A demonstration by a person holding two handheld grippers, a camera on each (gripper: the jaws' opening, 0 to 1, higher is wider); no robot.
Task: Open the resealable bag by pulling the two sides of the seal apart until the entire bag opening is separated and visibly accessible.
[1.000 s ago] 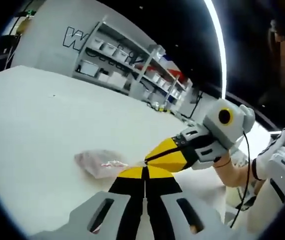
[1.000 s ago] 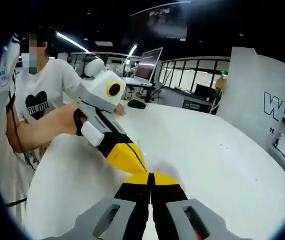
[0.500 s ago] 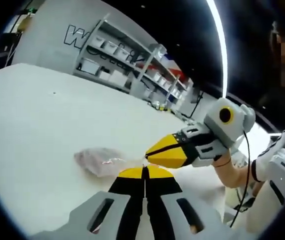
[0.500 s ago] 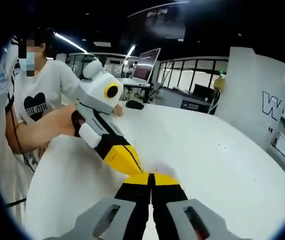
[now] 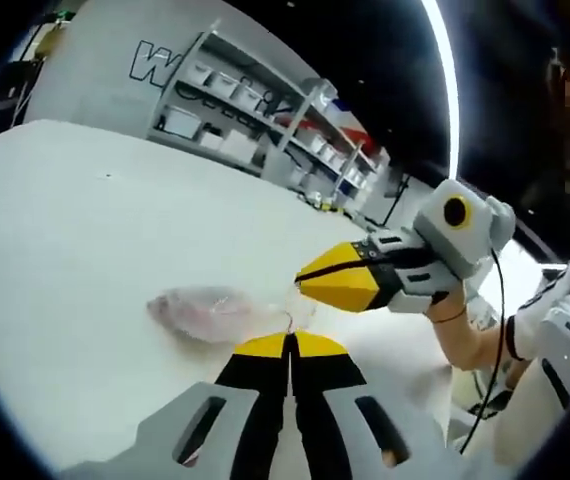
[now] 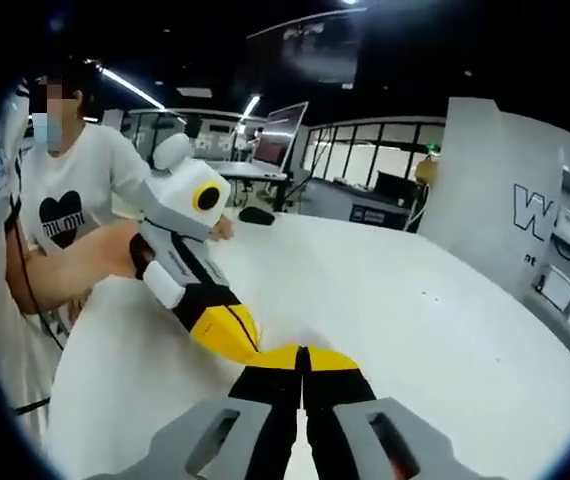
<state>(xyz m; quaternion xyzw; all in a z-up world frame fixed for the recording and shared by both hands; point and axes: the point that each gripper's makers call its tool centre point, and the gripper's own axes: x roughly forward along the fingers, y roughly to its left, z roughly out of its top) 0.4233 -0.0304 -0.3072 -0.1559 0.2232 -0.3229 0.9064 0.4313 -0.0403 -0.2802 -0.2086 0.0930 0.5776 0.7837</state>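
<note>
Lengthwise, bag (image 5: 210,312) mouth points toward closed left tongs (image 5: 289,340).

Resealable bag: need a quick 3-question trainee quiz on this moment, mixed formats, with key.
1. True or false: the resealable bag has its body resting on the white table.
2. In the left gripper view, the right tongs come in from: A) the right, B) the left, C) the top.
3. Fill in: the left tongs and the right tongs both have their jaws ___ at the bag's mouth.

Key: 1 true; 2 A; 3 shut, each apparently pinching one side of the mouth.
</note>
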